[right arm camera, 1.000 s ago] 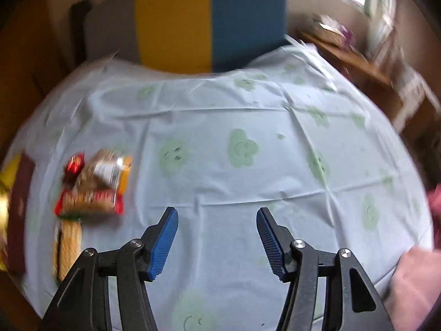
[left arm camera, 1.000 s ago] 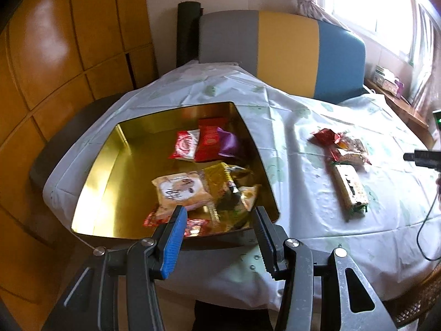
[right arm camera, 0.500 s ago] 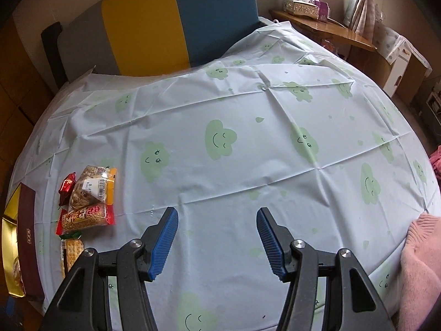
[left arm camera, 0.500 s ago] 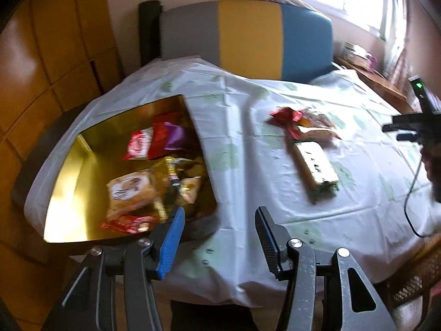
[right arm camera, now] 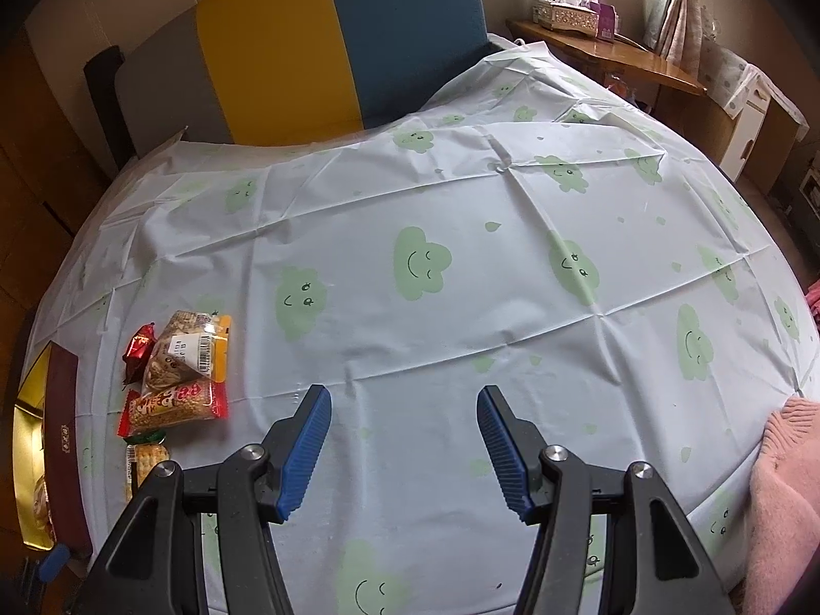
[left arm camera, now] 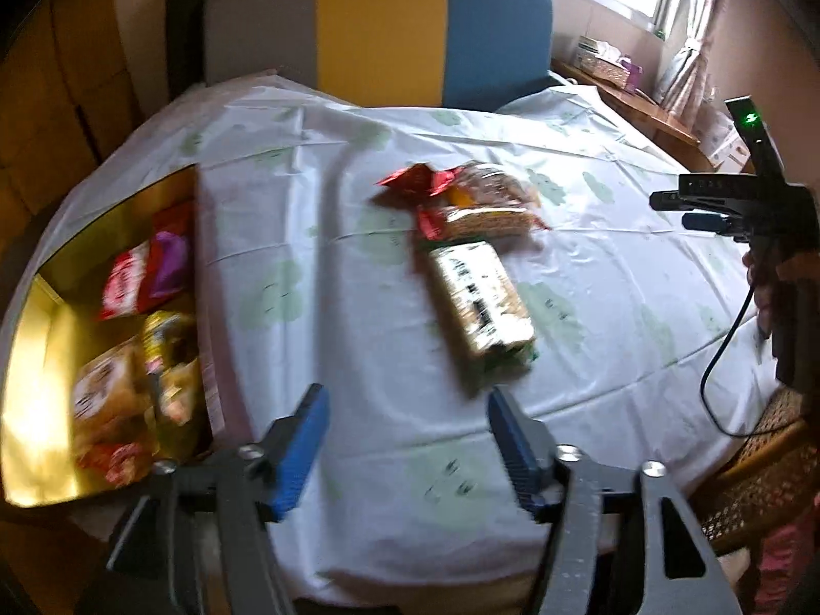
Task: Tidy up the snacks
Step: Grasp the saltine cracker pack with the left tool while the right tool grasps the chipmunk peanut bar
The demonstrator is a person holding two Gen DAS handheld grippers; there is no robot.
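Swung rightward since a second ago, away from the gold tin (left arm camera: pixel 51 348) and toward the loose snacks, so that the long cracker pack (left arm camera: pixel 479 302) now sits just ahead of the left gripper (left arm camera: pixel 405 441) rather than far off to the side. Jaws spread wide on both sides, holding nothing. Lies on the table (left arm camera: pixel 318 236) a little right of the left gripper's centre line, long axis running away from the jaws and tilted slightly leftward at the far end; beyond it, touching or nearly so, a red-edged pack (left arm camera: pixel 482 220), a clear bag with an orange edge (left arm camera: pixel 492 187) and a small red foil sweet (left arm camera: pixel 410 179). Probably the left gripper's job, being far nearer; right gripper (right arm camera: pixel 405 441) hovers over bare cloth, well apart from the same pile (right arm camera: pixel 174 400) at its far left. Calls for a grip across the short width. Print on the cracker pack blurred; red characters on the red-edged pack and a barcode label on the clear bag visible from the right wrist, not legible enough to name a brand
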